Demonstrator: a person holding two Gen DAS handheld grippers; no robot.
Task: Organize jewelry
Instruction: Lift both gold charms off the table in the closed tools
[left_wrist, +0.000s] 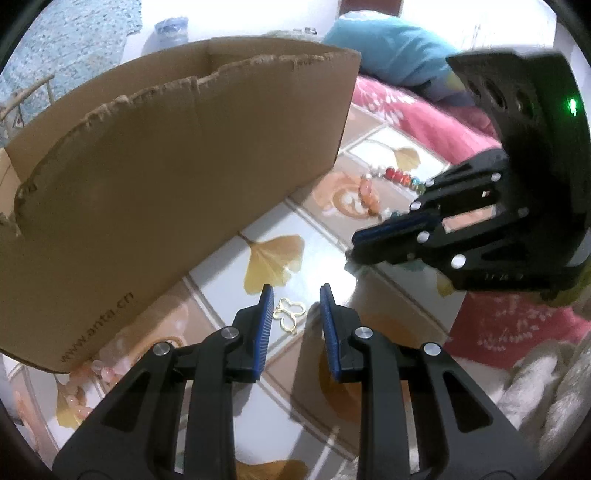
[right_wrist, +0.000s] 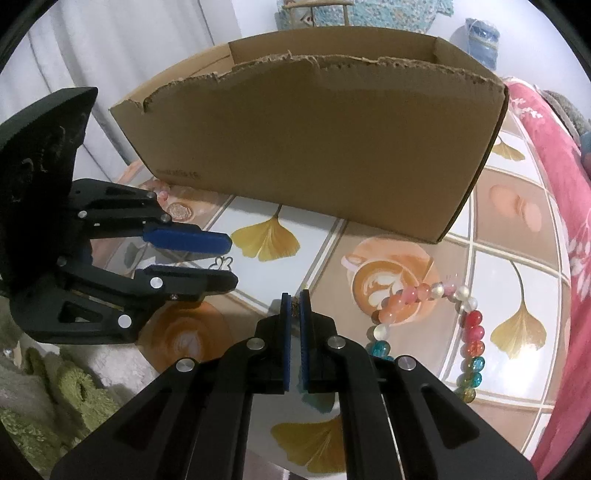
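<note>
Gold butterfly charm (left_wrist: 289, 315) lies flat on the tablecloth (left_wrist: 218, 273), lower centre of the left view, between the parted pads of the left gripper (left_wrist: 296, 295), touching neither. Only the right view shows the whole bead bracelet (right_wrist: 436, 317), lower right, and the right gripper (right_wrist: 294, 297) pinched on a tiny dark item. The torn-rimmed cardboard box (left_wrist: 166, 177) walls the upper frame; open cloth lies before it.
</note>
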